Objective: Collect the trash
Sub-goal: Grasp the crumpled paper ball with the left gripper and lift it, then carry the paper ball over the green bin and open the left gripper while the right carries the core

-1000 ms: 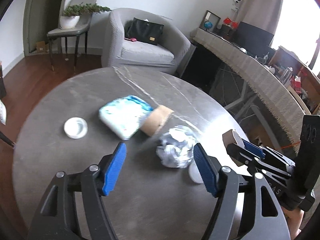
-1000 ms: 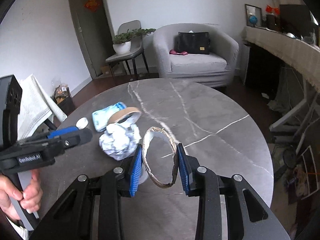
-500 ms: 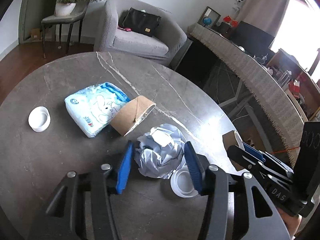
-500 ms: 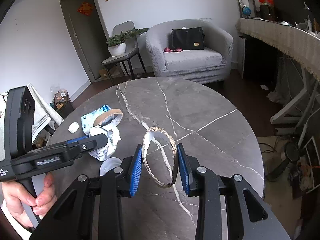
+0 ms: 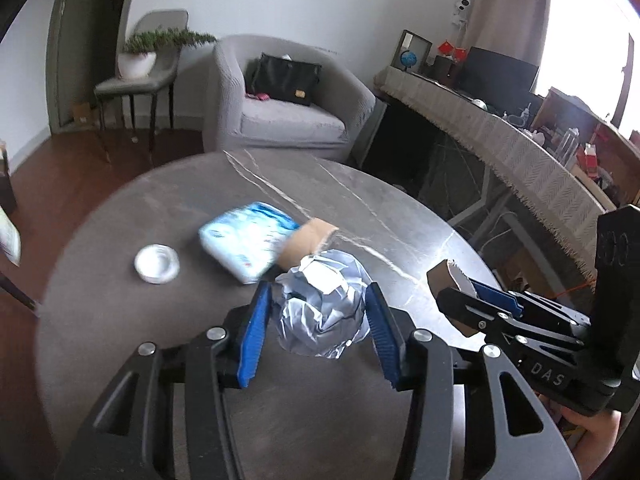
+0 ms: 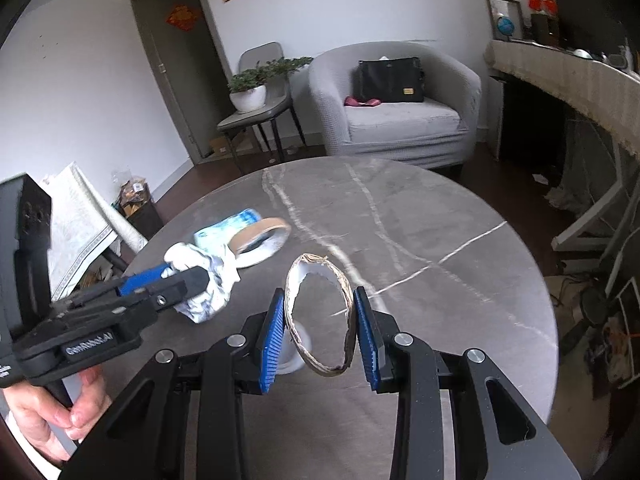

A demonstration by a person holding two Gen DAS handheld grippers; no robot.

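A crumpled white paper ball (image 5: 320, 320) sits between the blue pads of my left gripper (image 5: 319, 290), whose jaws are closing on it; it hangs just above the round grey marble table (image 5: 120, 340). My right gripper (image 6: 319, 294) is shut on a squashed cardboard ring (image 6: 297, 280). In the right wrist view the left gripper (image 6: 180, 280) and its paper ball (image 6: 208, 292) appear at the left. On the table lie a blue-and-white tissue pack (image 5: 246, 242), a cardboard tape roll (image 5: 304, 242), a white lid (image 5: 157, 263) and a second white lid (image 6: 294, 356).
A grey armchair (image 5: 288, 120) with a black bag stands beyond the table. A chair with a potted plant (image 5: 140, 76) is at the back left. A long cloth-covered counter (image 5: 520, 160) runs along the right. A person's hand (image 6: 60, 412) holds the left gripper.
My left gripper closed around the paper ball and raised it off the table, uncovering the white lid beside it. The right gripper kept hold of the cardboard ring.
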